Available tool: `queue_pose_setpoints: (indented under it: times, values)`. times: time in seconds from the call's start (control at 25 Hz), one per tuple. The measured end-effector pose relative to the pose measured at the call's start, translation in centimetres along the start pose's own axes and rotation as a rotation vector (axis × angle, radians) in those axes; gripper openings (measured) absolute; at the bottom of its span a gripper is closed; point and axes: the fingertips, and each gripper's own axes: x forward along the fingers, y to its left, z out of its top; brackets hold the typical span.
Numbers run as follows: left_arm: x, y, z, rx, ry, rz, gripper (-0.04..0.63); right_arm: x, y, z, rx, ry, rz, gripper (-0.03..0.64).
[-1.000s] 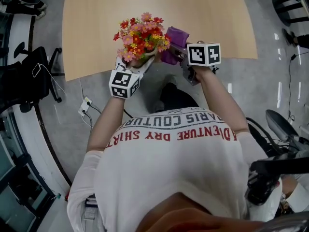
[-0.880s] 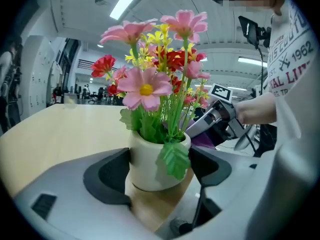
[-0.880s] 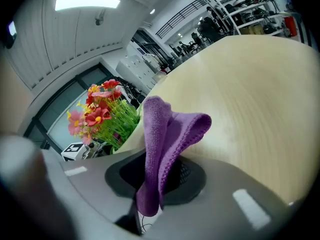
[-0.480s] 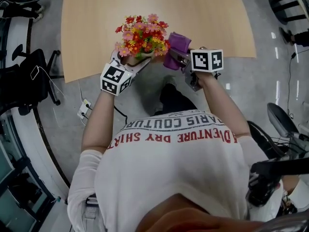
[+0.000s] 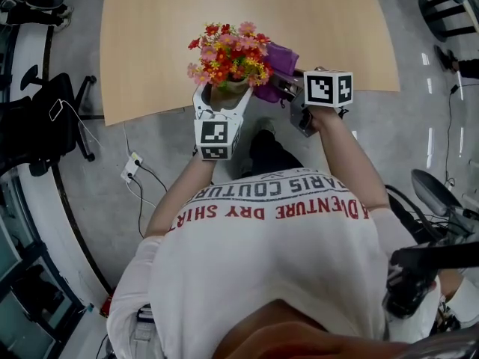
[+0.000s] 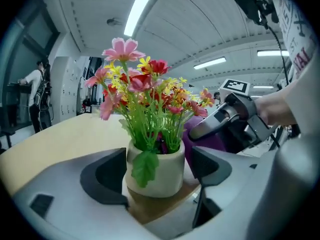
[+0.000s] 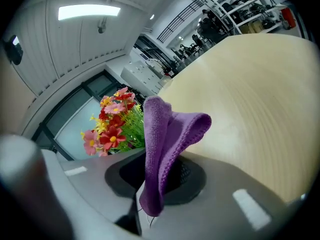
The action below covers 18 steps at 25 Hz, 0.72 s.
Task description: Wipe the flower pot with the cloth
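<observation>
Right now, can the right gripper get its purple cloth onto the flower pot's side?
Probably yes: the right gripper, shut on the purple cloth, is beside the flower pot; the left gripper covers part of its sides.

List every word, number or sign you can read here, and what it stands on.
"ADVENTURE DRY SHIRT": red print on the person's shirt, upside down in the head view.
"ARIS COUTUR": grey line on the same shirt, both ends cut off.
Marker cubes: square patterns only, no words.
Nothing else is readable.
</observation>
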Motion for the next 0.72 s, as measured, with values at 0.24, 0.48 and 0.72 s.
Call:
queue_pose_setpoints:
  times: [0.24,0.48,0.72]
  values:
    - [1.0,0.2,-0.4,0.020,0.024,0.027,0.390,0.1,0.0,0.1,0.012,0.007,0.022,0.058]
    - [0.9,0.0,-0.3,0.029,0.011,0.015,0.389,0.3,-0.1,-0.1,0.007,0.016,0.031,0.058]
    - [0.8,0.2,0.0,0.024,0.018,0.004,0.388,0.9,-1.2,-0.3,0.004,0.033,0.002,0.058]
